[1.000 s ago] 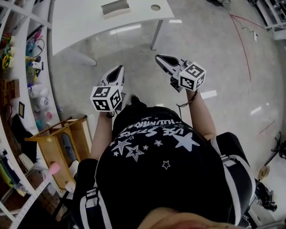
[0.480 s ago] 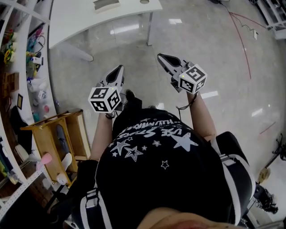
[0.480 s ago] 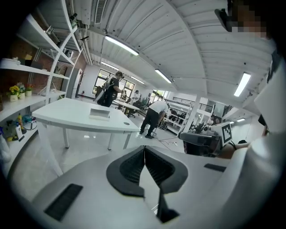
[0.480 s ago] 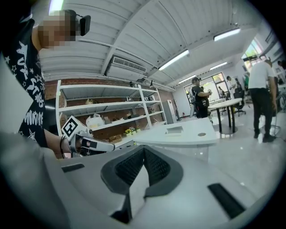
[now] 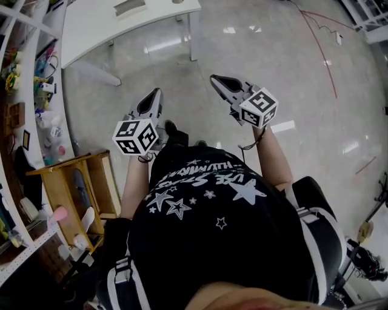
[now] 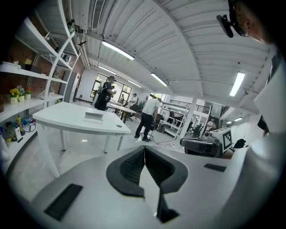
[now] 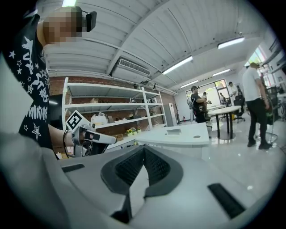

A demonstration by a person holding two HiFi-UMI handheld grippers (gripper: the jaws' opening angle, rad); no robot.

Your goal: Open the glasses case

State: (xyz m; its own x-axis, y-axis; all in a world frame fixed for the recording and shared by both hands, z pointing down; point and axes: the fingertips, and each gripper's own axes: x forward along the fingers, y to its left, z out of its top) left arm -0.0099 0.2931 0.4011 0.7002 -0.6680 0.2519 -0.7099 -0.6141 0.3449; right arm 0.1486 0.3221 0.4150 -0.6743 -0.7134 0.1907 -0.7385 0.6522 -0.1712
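A flat grey glasses case (image 5: 129, 6) (image 6: 94, 116) (image 7: 173, 131) lies on a white table (image 5: 91, 27) (image 6: 58, 117) (image 7: 187, 136) ahead of me, well out of reach of both grippers. My left gripper (image 5: 156, 92) (image 6: 144, 150) is held out over the bare floor, its jaws shut with nothing between them. To its right, my right gripper (image 5: 213, 77) (image 7: 144, 150) is also shut and empty. Each gripper shows in the other's view: the right gripper (image 6: 205, 144) at the right edge, the left gripper (image 7: 91, 136) at the left.
White shelving (image 5: 24, 91) (image 7: 111, 107) packed with small items runs along the left wall. A low wooden rack (image 5: 79, 187) stands beside it. A red cable (image 5: 327, 48) lies on the glossy floor. Several people (image 6: 147, 118) stand at desks farther back.
The table and case have slid up and left in the head view, and the floor and shelves have shifted. Both grippers stay shut, held out in front.
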